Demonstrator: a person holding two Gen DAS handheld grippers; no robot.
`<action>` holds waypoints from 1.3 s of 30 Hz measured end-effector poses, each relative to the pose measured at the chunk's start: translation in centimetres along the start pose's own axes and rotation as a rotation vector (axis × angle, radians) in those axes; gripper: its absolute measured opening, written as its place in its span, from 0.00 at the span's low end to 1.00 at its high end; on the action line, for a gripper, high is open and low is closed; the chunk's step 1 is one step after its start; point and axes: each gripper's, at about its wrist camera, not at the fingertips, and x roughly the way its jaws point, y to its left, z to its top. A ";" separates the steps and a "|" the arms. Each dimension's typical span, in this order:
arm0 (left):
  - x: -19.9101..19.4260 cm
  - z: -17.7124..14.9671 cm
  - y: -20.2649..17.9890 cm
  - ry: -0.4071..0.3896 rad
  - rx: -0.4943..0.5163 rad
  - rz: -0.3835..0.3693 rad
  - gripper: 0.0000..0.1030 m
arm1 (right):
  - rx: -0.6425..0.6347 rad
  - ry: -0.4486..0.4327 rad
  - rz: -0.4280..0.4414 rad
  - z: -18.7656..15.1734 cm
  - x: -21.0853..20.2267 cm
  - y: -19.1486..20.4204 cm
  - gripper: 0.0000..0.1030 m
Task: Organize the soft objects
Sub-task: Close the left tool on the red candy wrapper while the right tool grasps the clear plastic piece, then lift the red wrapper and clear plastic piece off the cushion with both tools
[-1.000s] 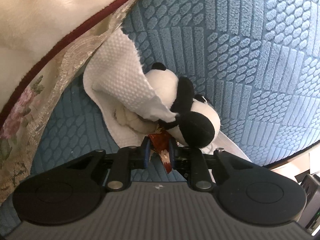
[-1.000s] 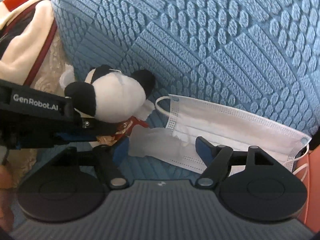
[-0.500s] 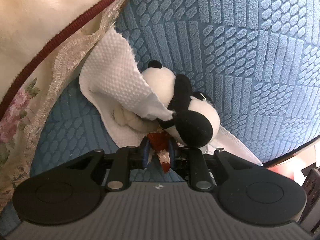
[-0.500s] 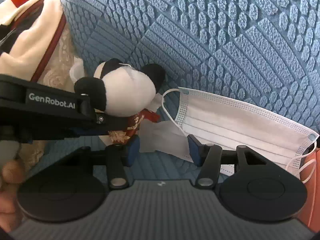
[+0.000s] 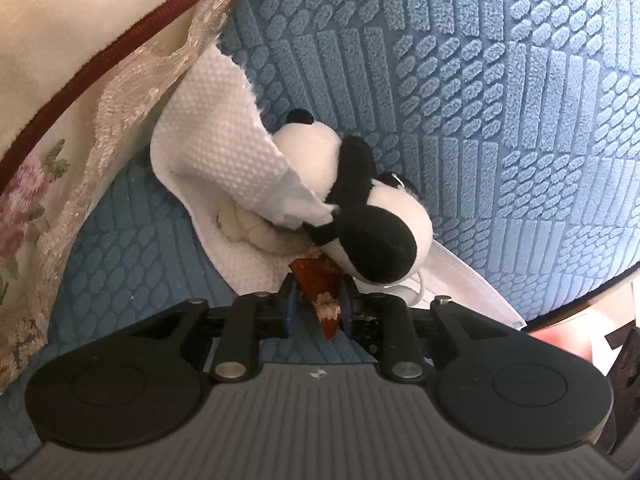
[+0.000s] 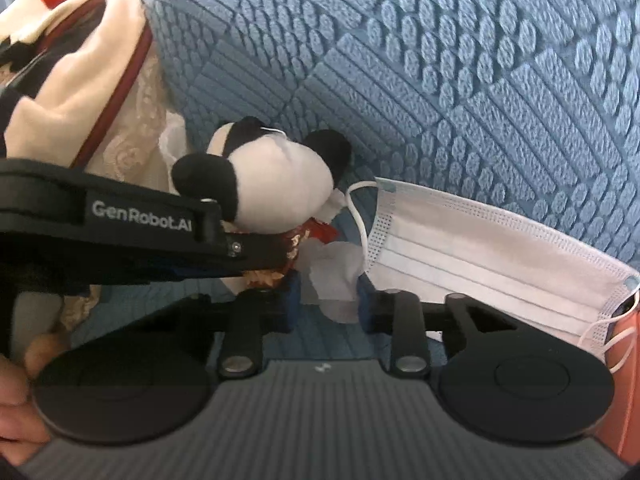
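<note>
Left wrist view: left tool (image 5: 318, 306) clamped on red patterned cloth (image 5: 320, 280) of plush panda (image 5: 360, 216), lying on white textured towel (image 5: 224, 152) over blue quilted cushion (image 5: 480, 100). Right wrist view: right tool (image 6: 326, 292) apart around crumpled white tissue (image 6: 336, 272), beside white face mask (image 6: 480, 248); floral cream fabric (image 6: 132, 112) beyond.

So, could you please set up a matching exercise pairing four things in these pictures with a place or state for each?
Things:
1. panda plush
2. face mask
3. left gripper
4. right gripper

Places or states:
A. flat on the blue cushion
B. shut on the red cloth
C. open around the crumpled tissue
D. partly under a white textured towel

Pairs: 1-D, 2-A, 3-B, 4-C
</note>
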 end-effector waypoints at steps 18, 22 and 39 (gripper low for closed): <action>-4.8 -1.6 -0.9 0.014 0.027 -0.028 0.08 | -0.041 0.018 -0.073 -2.2 -2.9 1.9 0.16; -5.9 -2.4 -1.3 0.005 0.058 -0.027 0.06 | -0.034 0.022 -0.087 -3.1 -4.6 1.3 0.16; -11.9 -7.0 0.6 0.000 0.127 -0.023 0.02 | 0.015 0.026 -0.138 -9.1 -14.3 0.8 0.16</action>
